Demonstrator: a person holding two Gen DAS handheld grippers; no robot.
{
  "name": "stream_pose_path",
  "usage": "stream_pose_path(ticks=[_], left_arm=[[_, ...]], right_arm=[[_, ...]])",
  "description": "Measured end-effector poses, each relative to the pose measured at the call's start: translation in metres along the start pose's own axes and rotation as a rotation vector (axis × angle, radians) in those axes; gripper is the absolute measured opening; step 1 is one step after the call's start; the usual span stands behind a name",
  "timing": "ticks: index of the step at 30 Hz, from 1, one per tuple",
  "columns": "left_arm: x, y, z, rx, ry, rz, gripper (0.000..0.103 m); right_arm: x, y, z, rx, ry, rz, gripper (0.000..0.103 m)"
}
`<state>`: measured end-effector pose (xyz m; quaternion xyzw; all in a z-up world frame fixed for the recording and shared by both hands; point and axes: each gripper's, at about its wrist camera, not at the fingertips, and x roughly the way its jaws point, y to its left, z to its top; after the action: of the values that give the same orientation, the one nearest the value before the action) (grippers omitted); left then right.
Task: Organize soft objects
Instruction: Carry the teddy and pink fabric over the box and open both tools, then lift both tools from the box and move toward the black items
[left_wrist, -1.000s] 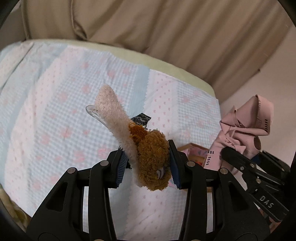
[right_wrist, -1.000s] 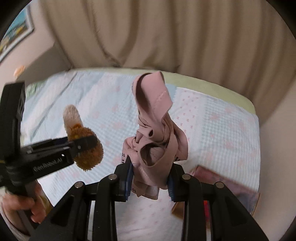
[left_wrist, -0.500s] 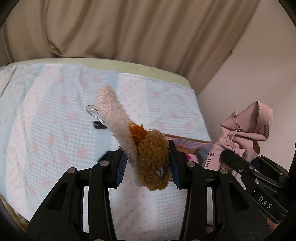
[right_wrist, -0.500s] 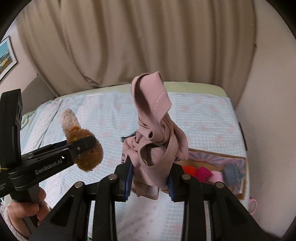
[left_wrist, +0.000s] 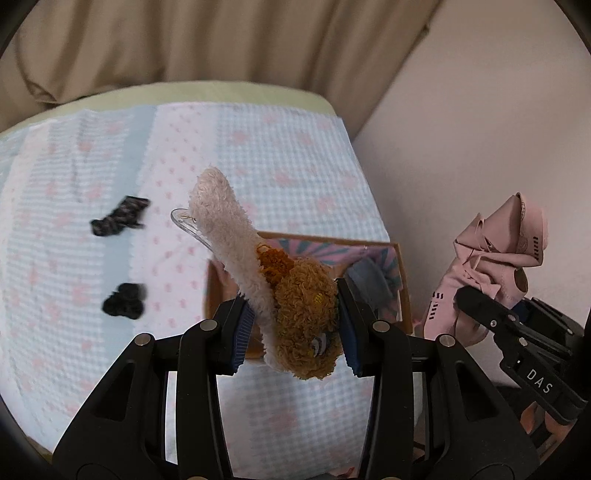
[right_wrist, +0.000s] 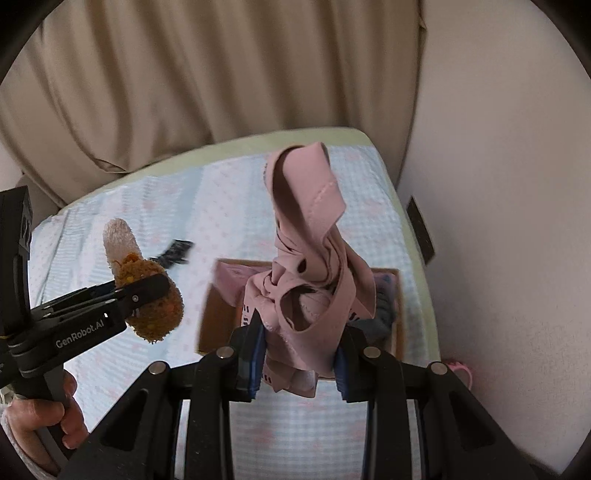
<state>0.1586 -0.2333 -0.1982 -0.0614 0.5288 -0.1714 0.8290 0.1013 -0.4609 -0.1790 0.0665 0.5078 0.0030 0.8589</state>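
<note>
I hold the left gripper pinched on a brown plush toy and the right gripper pinched on a pink garment, both above the box, which holds some items. Two dark pieces lie far left, unsorted.

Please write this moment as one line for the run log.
left gripper: shut on brown plush toy | right gripper: shut on pink garment | both above cardboard box on bed

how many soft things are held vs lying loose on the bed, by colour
Brown and cream fuzzy plush, held by left gripper: 1
Pink crumpled fabric garment, held by right gripper: 1
Black fabric pieces, loose on bed: 2
Total: 4
</note>
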Motion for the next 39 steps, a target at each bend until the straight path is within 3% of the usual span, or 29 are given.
stream_pose_path(ticks=[4, 11, 18, 24, 26, 27, 28, 29, 30, 31, 32, 36, 39], left_arm=[[0.046, -0.016, 0.004, 0.025, 0.056, 0.017, 0.038], [0.129, -0.006, 0.014, 0.038, 0.148, 0.065, 0.038], [0.196, 0.009, 0.016, 0.044, 0.222, 0.108, 0.038], [0.226, 0.018, 0.011, 0.034, 0.286, 0.117, 0.038], [0.228, 0.018, 0.012, 0.039, 0.292, 0.105, 0.043], [0.226, 0.016, 0.014, 0.052, 0.281, 0.097, 0.054], [0.225, 0.013, 0.015, 0.072, 0.278, 0.103, 0.083], [0.225, 0.010, 0.016, 0.102, 0.279, 0.131, 0.097], [0.224, 0.007, 0.018, 0.126, 0.279, 0.157, 0.103], [0.219, 0.006, 0.018, 0.137, 0.259, 0.157, 0.103], [0.216, 0.005, 0.019, 0.143, 0.252, 0.150, 0.103], [0.206, 0.004, 0.017, 0.178, 0.255, 0.169, 0.103], [0.197, 0.009, 0.015, 0.145, 0.255, 0.147, 0.103]], right_arm=[[0.029, -0.025, 0.002, 0.025, 0.050, -0.005, 0.028], [0.098, -0.050, -0.002, 0.063, 0.147, 0.009, 0.028], [0.159, -0.046, -0.018, 0.038, 0.236, 0.041, 0.028], [0.190, -0.045, -0.037, 0.027, 0.296, 0.079, 0.028], [0.197, -0.044, -0.040, 0.031, 0.318, 0.098, 0.028], [0.200, -0.044, -0.041, 0.028, 0.320, 0.103, 0.029], [0.204, -0.042, -0.042, 0.014, 0.327, 0.115, 0.033], [0.207, -0.041, -0.043, 0.002, 0.337, 0.126, 0.040], [0.210, -0.040, -0.045, -0.009, 0.348, 0.130, 0.059], [0.211, -0.039, -0.046, -0.015, 0.353, 0.134, 0.086], [0.211, -0.039, -0.048, -0.022, 0.353, 0.142, 0.099], [0.202, -0.044, -0.054, -0.014, 0.328, 0.165, 0.103], [0.194, -0.049, -0.055, 0.021, 0.305, 0.178, 0.103]])
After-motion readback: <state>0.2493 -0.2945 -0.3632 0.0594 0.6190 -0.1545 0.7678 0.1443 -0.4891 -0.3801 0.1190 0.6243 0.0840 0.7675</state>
